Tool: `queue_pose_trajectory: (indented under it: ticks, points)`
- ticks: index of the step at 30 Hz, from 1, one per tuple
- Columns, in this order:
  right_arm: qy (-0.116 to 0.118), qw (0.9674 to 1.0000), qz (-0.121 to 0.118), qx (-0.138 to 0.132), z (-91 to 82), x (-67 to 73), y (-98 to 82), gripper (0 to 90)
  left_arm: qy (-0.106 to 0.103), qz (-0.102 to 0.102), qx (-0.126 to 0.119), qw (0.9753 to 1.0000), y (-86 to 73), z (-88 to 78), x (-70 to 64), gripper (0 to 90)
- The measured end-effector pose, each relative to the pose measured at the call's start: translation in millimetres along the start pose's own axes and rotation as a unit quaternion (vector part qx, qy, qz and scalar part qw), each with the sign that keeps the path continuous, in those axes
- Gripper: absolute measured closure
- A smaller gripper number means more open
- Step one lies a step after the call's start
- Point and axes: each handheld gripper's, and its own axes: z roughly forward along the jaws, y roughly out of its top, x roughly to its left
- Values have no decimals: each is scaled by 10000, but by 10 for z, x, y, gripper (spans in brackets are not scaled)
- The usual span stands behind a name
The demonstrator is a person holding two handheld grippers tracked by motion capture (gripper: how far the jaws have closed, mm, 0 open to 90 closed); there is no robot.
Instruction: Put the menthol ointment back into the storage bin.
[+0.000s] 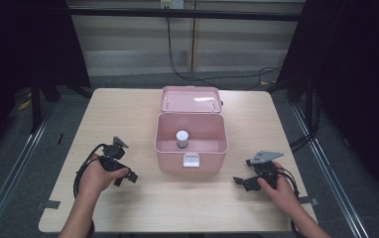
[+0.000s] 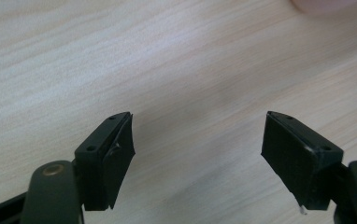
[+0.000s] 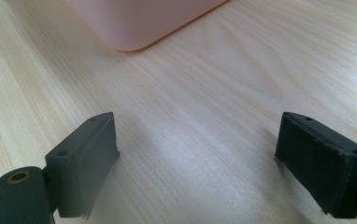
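Note:
A pink box (image 1: 191, 148) stands mid-table with its lid (image 1: 191, 99) swung back. Inside it a small bottle with a white cap (image 1: 182, 138) stands upright. My left gripper (image 1: 126, 178) lies low over the table to the left of the box, held by a hand; its jaws stand open over bare wood (image 2: 197, 140). My right gripper (image 1: 241, 182) rests to the right of the box, open, with nothing between its fingers (image 3: 195, 158). A rounded corner of the pink box (image 3: 134, 23) lies ahead of the right jaws.
The wooden table (image 1: 128, 213) has bare wood in front of and beside the box. Cables (image 1: 187, 74) run over the floor behind the table. Dark curtains flank both sides, and a metal rail (image 1: 9, 173) lies on the floor at the left.

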Motion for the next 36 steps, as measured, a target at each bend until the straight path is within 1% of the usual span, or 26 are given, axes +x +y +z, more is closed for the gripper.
queue_pose_trajectory:
  ticks: [5,6,8,10,12,18,20,21,22,23,24,25,26,27,28,29,30,32,33,36]
  points:
    - [1,10000,-1,0,0,0,0,121,26,-9,-92,10000,-54,33,2,246]
    - [1,10000,-1,0,0,0,0,121,19,-4,-81,10000,-63,39,1,246]
    - [1,10000,-1,0,0,0,0,121,52,29,-158,9999,-83,66,-1,245]
    - [1,10000,0,0,0,0,0,121,55,32,-159,9999,-88,71,-6,245]
    - [1,10000,-1,-1,0,0,0,121,75,103,-239,9996,-106,88,-19,245]
    - [2,10000,0,-1,0,0,0,121,64,161,-356,9992,-148,130,-32,245]
    - [2,10000,0,-1,0,0,0,121,136,211,-388,9989,-163,151,-35,237]
    - [2,10000,0,-1,0,0,0,121,136,211,-388,9989,-163,151,-35,231]
    - [2,10000,0,-1,0,0,0,121,148,266,-367,9989,-165,148,-36,231]
    - [1,10000,-1,0,0,0,0,121,177,264,-401,9987,-172,155,-49,226]
    - [1,10000,-1,-1,0,0,0,121,234,366,-483,9979,-185,169,-65,218]
    - [1,10000,-1,-1,0,0,0,121,234,366,-483,9979,-185,169,-65,207]
    - [1,10000,-1,-1,0,0,0,121,282,500,-566,9967,-192,188,-82,207]
    - [2,10000,-1,0,0,0,0,121,345,616,-588,9958,-203,196,-92,186]
    - [1,10000,-1,-1,0,0,0,121,370,647,-618,9953,-214,205,-107,171]
    - [1,10000,-2,0,0,0,0,121,434,750,-604,9944,-220,211,-119,165]
    - [1,10000,-1,-1,0,0,0,121,490,877,-634,9929,-240,227,-140,148]
    - [-1,10000,4,-4,1,1,0,121,490,890,-642,9928,-247,229,-145,148]
    - [0,10000,4,-2,1,1,0,121,508,896,-700,9922,-256,233,-146,148]
    - [0,10000,5,-3,1,1,0,121,549,952,-754,9911,-272,236,-148,148]
